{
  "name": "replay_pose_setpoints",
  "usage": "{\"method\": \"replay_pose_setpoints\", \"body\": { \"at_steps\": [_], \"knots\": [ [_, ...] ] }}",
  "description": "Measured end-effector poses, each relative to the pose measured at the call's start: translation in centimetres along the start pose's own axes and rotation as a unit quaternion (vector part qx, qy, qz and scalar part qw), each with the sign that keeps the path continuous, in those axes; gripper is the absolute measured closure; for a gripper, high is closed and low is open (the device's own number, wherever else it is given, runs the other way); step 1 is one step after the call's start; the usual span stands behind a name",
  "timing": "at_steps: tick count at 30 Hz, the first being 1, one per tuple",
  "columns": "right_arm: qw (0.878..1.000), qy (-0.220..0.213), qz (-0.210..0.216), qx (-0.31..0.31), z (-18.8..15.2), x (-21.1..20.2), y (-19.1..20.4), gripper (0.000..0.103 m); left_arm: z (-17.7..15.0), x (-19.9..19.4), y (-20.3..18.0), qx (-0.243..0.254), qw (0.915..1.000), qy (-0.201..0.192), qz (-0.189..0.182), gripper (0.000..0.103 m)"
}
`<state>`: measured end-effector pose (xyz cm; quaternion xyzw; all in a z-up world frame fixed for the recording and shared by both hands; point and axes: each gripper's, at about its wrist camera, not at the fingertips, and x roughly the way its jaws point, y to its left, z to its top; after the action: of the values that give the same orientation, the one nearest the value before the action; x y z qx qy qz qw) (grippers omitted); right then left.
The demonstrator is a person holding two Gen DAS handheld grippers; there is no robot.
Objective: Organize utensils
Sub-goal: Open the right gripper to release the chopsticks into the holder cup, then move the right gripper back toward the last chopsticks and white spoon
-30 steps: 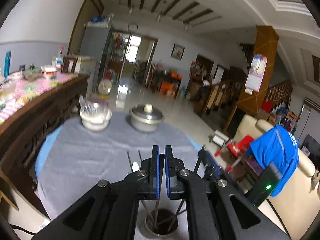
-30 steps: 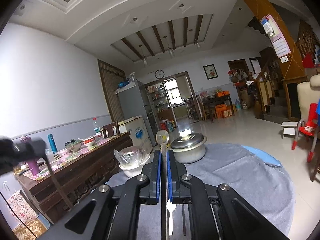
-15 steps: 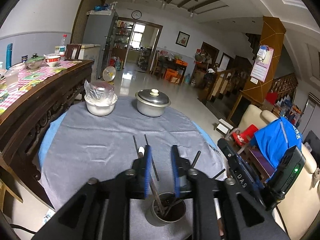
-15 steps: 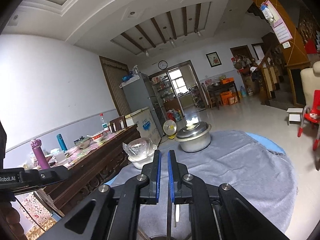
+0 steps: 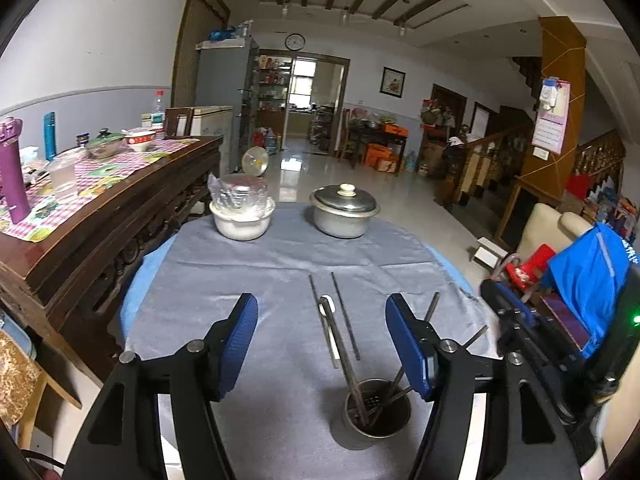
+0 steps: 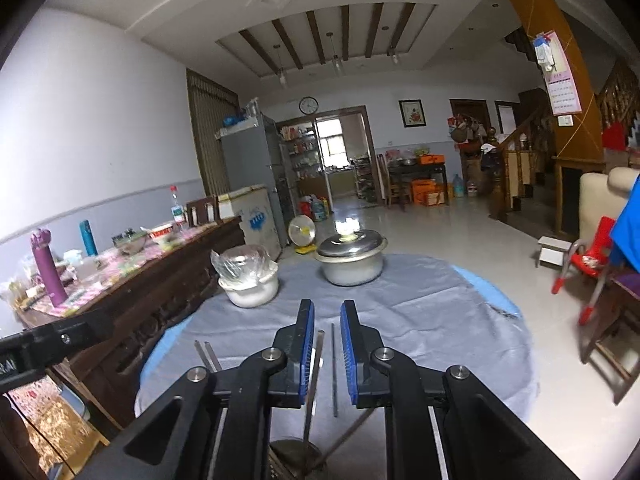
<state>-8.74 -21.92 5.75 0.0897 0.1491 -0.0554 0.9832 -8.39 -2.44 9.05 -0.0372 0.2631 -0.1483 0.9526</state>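
L gripper (image 5: pixel 322 334) jaws spreading wide, nothing gripped, hovering over metal holder cup (image 5: pixel 378 414) w/ chopsticks (image 5: pixel 348 364) leaning inside. R gripper (image 6: pixel 327 346) jaws opening narrowly, a stick (image 6: pixel 314 376) standing btwn pads, not pinched. Beyond: loose chopsticks (image 5: pixel 345 316) and white spoon (image 5: pixel 326 306) lying on grey cloth (image 5: pixel 248 280); farther, white bowl (image 5: pixel 243 220) and lidded pot (image 5: pixel 344 214).

Left gripper (image 5: pixel 322 320): jaws wide apart and opening, blue pads facing each other, nothing pressed between them; it points forward and slightly downward. Right gripper (image 6: pixel 327 330): jaws a narrow gap apart and opening, pads not pressing on anything; it points forward, tilted slightly down. The right gripper also appears at the right edge of the left wrist view.
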Motion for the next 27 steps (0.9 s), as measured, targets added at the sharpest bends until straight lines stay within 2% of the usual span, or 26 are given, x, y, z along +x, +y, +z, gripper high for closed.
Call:
{"method": "replay_pose_setpoints", "body": {
  "at_steps": [12, 27],
  "knots": [
    [0.998, 0.009, -0.056, -0.031, 0.9, -1.9, 0.4, 0.082, -0.4, -0.1, -0.5, 0.012, 0.9994, -0.003, 0.032, 0.032],
    [0.996, 0.011, -0.085, -0.038, 1.9, -2.7, 0.4, 0.079, -0.1, -0.2, -0.3, 0.008, 0.9990, -0.004, 0.043, 0.031]
  ]
}}
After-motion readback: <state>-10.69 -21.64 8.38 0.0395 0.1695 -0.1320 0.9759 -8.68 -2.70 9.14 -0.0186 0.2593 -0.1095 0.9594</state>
